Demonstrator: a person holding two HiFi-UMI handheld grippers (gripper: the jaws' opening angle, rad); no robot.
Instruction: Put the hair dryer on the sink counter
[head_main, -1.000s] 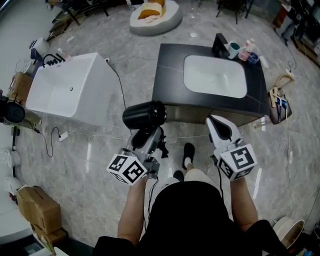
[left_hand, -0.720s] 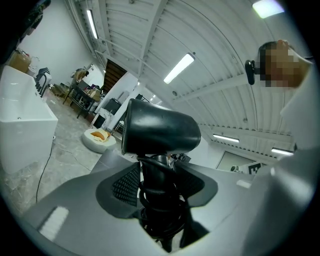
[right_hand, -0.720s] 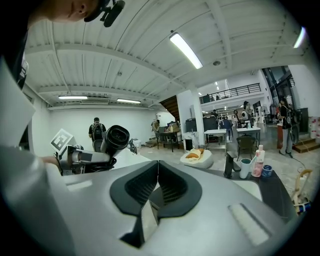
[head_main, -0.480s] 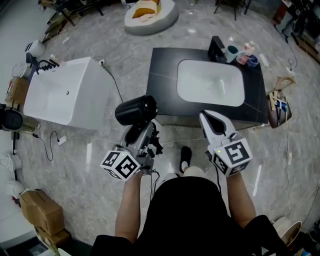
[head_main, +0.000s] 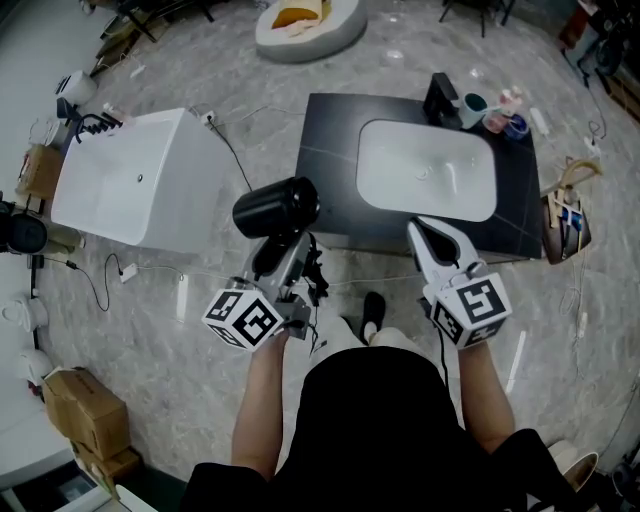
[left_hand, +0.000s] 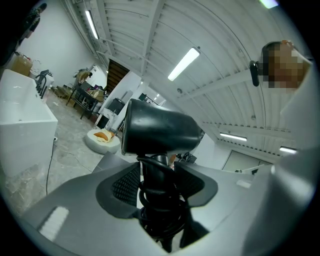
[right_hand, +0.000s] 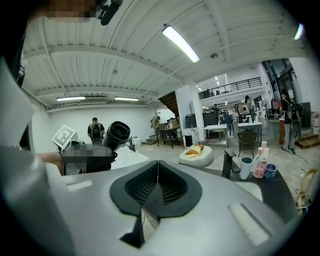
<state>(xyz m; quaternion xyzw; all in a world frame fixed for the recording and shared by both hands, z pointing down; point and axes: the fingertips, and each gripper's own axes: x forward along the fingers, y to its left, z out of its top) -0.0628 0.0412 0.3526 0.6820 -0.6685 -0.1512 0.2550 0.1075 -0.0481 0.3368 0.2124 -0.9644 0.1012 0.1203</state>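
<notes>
Jaws of the left gripper (head_main: 283, 258) are clamped on the handle (left_hand: 155, 172) of the hair dryer (head_main: 277, 207). The coiled cord (left_hand: 161, 197) is gathered round that handle inside the grip. The black barrel (left_hand: 160, 132) stands above the jaws, roughly level. Jaws of the right gripper (head_main: 424, 232) are pressed together with nothing between them.

The hair dryer is held in the air over the floor (head_main: 170, 350), just short of the front left edge of the dark worktop (head_main: 325, 165), and is not yet above it. The white basin (head_main: 427, 168) takes up the middle and right of the worktop. A cup (head_main: 472, 103) and small bottles (head_main: 510, 105) are grouped at the rear right corner beside the tap (head_main: 440, 97).

The step in hand is judged to be the carry to the worktop, with placement not yet begun. It is recommended that the dryer be brought over the bare strip left of the basin, lowered until barrel or handle rests flat, and released only once supported. A firm grip is advised so that the cord is not shed. The basin rim should be avoided, since a rounded barrel is likely to roll.
</notes>
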